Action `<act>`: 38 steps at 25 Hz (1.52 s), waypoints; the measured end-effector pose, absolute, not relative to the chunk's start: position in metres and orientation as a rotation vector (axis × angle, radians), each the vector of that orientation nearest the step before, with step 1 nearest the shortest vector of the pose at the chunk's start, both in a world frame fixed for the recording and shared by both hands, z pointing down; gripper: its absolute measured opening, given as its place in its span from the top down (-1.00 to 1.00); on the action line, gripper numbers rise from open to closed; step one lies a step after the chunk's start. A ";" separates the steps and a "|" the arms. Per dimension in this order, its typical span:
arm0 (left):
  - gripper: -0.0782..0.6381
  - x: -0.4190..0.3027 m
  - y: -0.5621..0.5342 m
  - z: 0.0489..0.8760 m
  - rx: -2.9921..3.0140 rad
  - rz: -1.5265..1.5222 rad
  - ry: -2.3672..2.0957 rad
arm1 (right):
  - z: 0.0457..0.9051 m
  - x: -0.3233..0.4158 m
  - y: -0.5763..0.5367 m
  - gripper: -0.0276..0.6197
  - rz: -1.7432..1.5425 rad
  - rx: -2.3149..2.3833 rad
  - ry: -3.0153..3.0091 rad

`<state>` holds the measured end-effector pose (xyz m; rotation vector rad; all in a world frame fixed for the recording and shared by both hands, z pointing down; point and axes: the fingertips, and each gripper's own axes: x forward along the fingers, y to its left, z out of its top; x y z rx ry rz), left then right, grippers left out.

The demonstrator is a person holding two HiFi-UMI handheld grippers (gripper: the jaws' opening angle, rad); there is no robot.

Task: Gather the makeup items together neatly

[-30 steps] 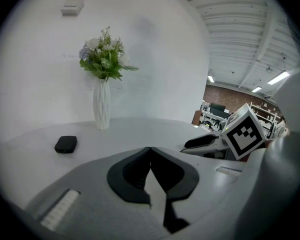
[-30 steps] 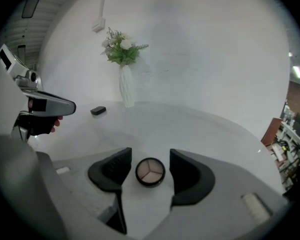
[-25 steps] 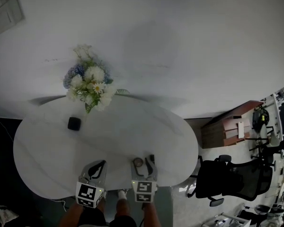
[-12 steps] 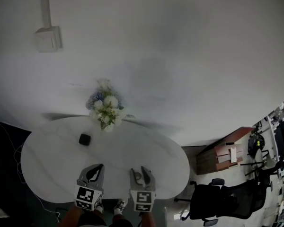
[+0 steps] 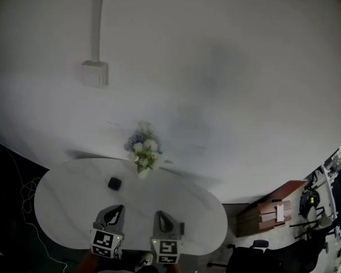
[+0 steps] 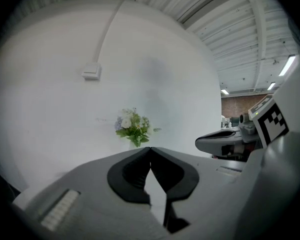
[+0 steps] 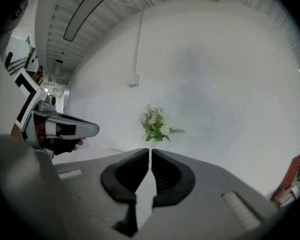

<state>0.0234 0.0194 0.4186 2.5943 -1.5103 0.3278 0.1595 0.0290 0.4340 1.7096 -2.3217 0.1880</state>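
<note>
Left gripper: clenched; the jaw tips are met and nothing is caught between them. It is held over the near edge of the table.
Right gripper: clamped to; only a hairline slit is left between the pads and nothing is gripped. It is held just beside the left gripper. Both are raised and aimed at the wall rather than down at the tabletop.
Step in hand: judged to be a pause between placements. Neither gripper is loaded, and neither is directed at an item.
Next move: a gripper would have to be lowered toward the tabletop, its jaws parted, and the remaining item approached from the near side. The item would then be brought to a common spot.
Table: white oval top, seen from above.
Task item: a small black case is lying on the table beyond the left gripper. It is well apart from both grippers and near the bouquet. No other makeup item can be made out in the head view.
Item appearance: dark, compact, with rounded corners, lying flat. It is too small for its kind or lid to be told.
Bouquet: white and blue flowers with green leaves, set at the far edge of the table.
Wall: plain white, with a junction box fed by a conduit from above.
</note>
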 end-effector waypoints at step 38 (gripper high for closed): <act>0.75 -0.146 -0.021 0.494 2.193 0.368 -1.808 | 0.533 -0.020 -0.073 0.42 0.234 1.131 -2.446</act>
